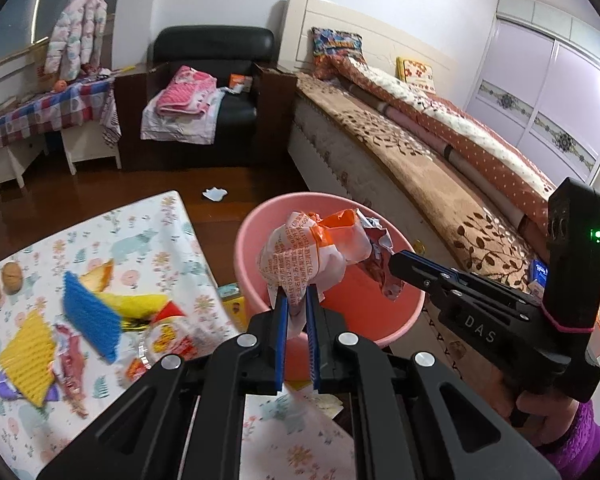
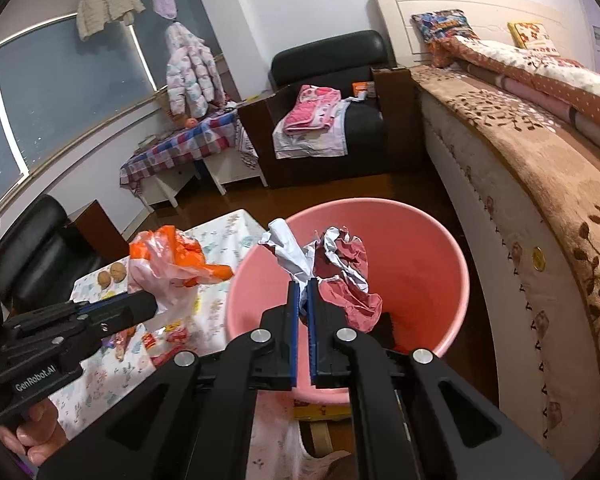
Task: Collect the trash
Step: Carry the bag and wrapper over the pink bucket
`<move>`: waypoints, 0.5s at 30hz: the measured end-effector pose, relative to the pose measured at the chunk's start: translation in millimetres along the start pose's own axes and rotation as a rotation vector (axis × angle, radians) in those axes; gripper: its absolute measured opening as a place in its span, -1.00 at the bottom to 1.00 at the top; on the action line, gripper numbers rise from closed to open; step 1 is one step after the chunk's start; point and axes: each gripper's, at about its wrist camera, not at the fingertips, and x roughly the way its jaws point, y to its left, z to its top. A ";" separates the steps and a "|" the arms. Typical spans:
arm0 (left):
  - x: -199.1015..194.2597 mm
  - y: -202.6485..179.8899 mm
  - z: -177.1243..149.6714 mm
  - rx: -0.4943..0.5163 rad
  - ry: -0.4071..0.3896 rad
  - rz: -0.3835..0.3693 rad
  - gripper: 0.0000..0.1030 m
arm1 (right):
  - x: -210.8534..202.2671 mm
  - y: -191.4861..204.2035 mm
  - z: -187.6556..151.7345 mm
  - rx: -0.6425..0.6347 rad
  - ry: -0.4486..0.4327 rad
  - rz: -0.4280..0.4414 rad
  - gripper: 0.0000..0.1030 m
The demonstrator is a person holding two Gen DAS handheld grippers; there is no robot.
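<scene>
Pink bucket [image 2: 452,240] wedged between table corner [image 1: 176,196] and bed [image 1: 420,184]; above its rim, left gripper [image 1: 296,300] clamped on orange-white bag [image 1: 312,244], right gripper [image 2: 305,288] on red-white wrapper [image 2: 348,280], both angled downward.

Black claw [image 1: 297,300], blue pads, purple sleeve [image 1: 580,436]

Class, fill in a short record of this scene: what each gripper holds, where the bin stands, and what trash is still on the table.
left gripper: shut on orange-and-white wrapper, above the bin
right gripper: shut on crumpled red-and-white wrapper, above the bin
pink bin: on the floor between the table and the bed
table: floral cloth; wrappers, blue sponge, yellow sponge and two walnuts remain
floor: one scrap of white paper
</scene>
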 end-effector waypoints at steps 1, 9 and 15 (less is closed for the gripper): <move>6.4 -2.8 1.5 0.004 0.009 -0.001 -0.84 | 1.4 -2.9 0.3 0.005 0.002 -0.001 -0.92; 37.6 -11.6 4.7 0.016 0.050 0.000 -0.84 | 14.4 -27.0 0.8 0.039 0.016 -0.007 -0.92; 53.4 -14.9 5.0 0.013 0.075 0.003 -0.84 | 20.8 -34.6 0.5 0.046 0.023 -0.003 -0.92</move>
